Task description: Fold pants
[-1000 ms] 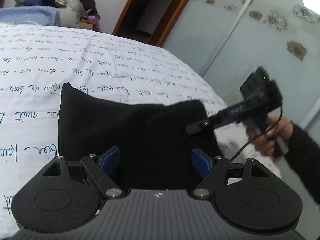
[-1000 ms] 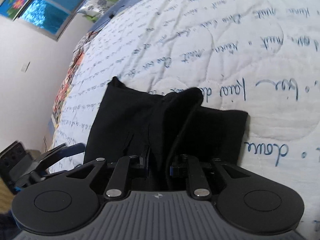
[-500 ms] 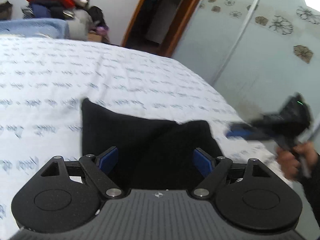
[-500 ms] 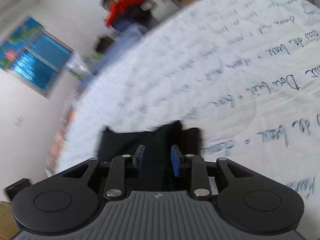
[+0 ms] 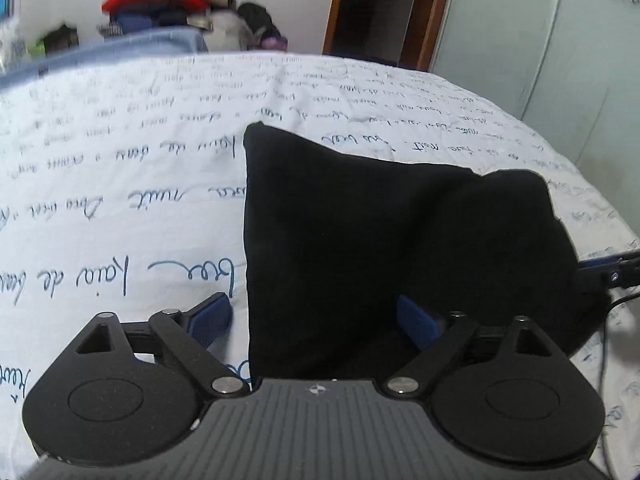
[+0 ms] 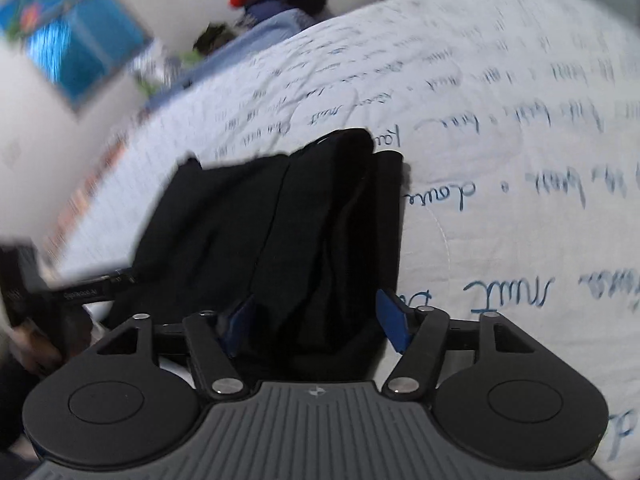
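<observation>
The left gripper [image 5: 314, 320] has its jaws spread wide and just opening further, straddling the near left edge of the folded black pants [image 5: 400, 240] without pinching them. The right gripper [image 6: 316, 322] has jaws just parting, cloth loose between. The pants lie on the bed [image 5: 120, 160].

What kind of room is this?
Most likely a bedroom: a bed with a script-printed quilt, a heap of clothes by the wall, and a sliding wardrobe door.

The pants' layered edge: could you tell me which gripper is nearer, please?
Right. The right gripper, jaws just opening, straddles the layered edge of the black pants; the left gripper, also opening, straddles their opposite edge.
</observation>
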A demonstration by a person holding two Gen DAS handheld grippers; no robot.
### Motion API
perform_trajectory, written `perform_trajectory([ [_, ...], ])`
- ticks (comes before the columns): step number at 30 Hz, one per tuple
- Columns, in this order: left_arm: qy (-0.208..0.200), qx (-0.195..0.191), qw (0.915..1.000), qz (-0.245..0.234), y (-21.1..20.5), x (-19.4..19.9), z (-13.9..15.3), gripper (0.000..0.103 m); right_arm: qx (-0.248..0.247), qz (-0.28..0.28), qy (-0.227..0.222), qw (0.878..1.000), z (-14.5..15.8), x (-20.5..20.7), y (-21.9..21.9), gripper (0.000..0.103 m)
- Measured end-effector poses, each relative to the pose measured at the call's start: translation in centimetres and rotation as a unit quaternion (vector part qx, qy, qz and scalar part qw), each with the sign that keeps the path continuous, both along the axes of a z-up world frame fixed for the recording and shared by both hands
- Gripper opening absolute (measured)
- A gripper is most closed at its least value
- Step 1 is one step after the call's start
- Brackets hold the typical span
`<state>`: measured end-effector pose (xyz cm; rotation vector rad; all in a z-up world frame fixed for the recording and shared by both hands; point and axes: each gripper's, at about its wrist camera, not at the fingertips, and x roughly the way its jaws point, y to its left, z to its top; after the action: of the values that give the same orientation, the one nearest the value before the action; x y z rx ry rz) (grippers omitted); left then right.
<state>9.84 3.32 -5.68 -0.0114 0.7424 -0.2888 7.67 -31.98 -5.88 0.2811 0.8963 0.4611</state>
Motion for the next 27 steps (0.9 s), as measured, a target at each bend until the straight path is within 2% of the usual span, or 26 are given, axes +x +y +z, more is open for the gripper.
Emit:
perform_trajectory([
  [2, 0.008, -0.01, 0.9999, 0.004, 0.6, 0.2, 0.4, 0.086, -0.01, -0.007, 0.007, 1.0, 0.0, 0.0, -0.2, 0.064],
  [3, 0.007, -0.019, 0.9998, 0.009, 1.1, 0.0, 0.9, 0.075, -0.002, -0.012, 0.011, 1.0, 0.2, -0.1, -0.7, 0.064],
  [4, 0.002, -0.03, 0.9994, 0.017, 1.9, -0.5, 1.6, 0.073, 0.011, -0.023, 0.013, 1.0, 0.3, -0.3, -1.3, 0.064],
  [5, -0.004, -0.042, 0.9988, 0.026, 2.6, -1.1, 2.3, 0.065, 0.035, -0.042, 0.016, 0.998, 0.6, -0.8, -2.3, 0.064],
  [7, 0.002, -0.084, 0.996, 0.032, 4.3, -2.2, 3.4, 0.069, 0.119, -0.075, 0.032, 0.989, 0.6, -1.9, -4.8, 0.072],
  [8, 0.027, -0.126, 0.9913, 0.028, 5.3, -2.2, 3.4, 0.071, 0.171, -0.086, 0.041, 0.981, 0.0, -2.4, -6.0, 0.079],
  [9, 0.06, -0.171, 0.9832, 0.023, 6.1, -2.0, 3.2, 0.072, 0.209, -0.093, 0.053, 0.972, -0.8, -2.8, -6.9, 0.079],
  [11, 0.113, -0.24, 0.9637, 0.024, 7.3, -1.3, 1.9, 0.072, 0.243, -0.102, 0.085, 0.961, -2.6, -2.8, -7.6, 0.079],
  [13, 0.144, -0.266, 0.9525, 0.036, 7.8, -0.4, 0.6, 0.071, 0.267, -0.098, 0.087, 0.955, -3.2, -2.6, -7.7, 0.079],
  [16, 0.165, -0.323, 0.9308, 0.046, 9.2, 0.6, -0.6, 0.071, 0.313, -0.068, 0.109, 0.941, -3.6, -1.5, -7.8, 0.08],
  [17, 0.172, -0.336, 0.9248, 0.045, 9.4, 1.0, -0.9, 0.071, 0.318, -0.058, 0.113, 0.939, -3.7, -1.2, -7.6, 0.08],
  [18, 0.175, -0.344, 0.9211, 0.049, 9.7, 1.3, -1.0, 0.066, 0.316, -0.053, 0.118, 0.94, -3.8, -1.1, -7.3, 0.08],
  [19, 0.178, -0.345, 0.9199, 0.056, 9.6, 1.5, -1.1, 0.059, 0.313, -0.051, 0.121, 0.941, -3.9, -0.8, -7.2, 0.08],
  [20, 0.184, -0.337, 0.9215, 0.056, 9.3, 1.7, -1.1, 0.036, 0.31, -0.049, 0.12, 0.942, -3.8, -0.7, -6.9, 0.079],
  [21, 0.19, -0.327, 0.9241, 0.055, 9.1, 1.9, -1.1, 0.027, 0.298, -0.046, 0.118, 0.946, -3.6, -0.5, -6.6, 0.067],
  [22, 0.186, -0.32, 0.9271, 0.057, 8.9, 1.8, -1.1, 0.023, 0.275, -0.044, 0.119, 0.953, -3.3, -0.7, -6.3, 0.054],
  [23, 0.179, -0.313, 0.9314, 0.054, 8.9, 1.4, -0.8, 0.019, 0.249, -0.044, 0.122, 0.96, -3.3, -0.6, -5.9, 0.029],
  [25, 0.164, -0.295, 0.94, 0.049, 8.4, 1.0, -0.2, 0.016, 0.24, -0.039, 0.121, 0.962, -3.4, -0.8, -6.0, 0.025],
  [27, 0.155, -0.286, 0.9444, 0.049, 8.0, 0.6, 0.4, 0.014, 0.222, -0.026, 0.111, 0.968, -2.7, -0.9, -6.1, 0.02],
])
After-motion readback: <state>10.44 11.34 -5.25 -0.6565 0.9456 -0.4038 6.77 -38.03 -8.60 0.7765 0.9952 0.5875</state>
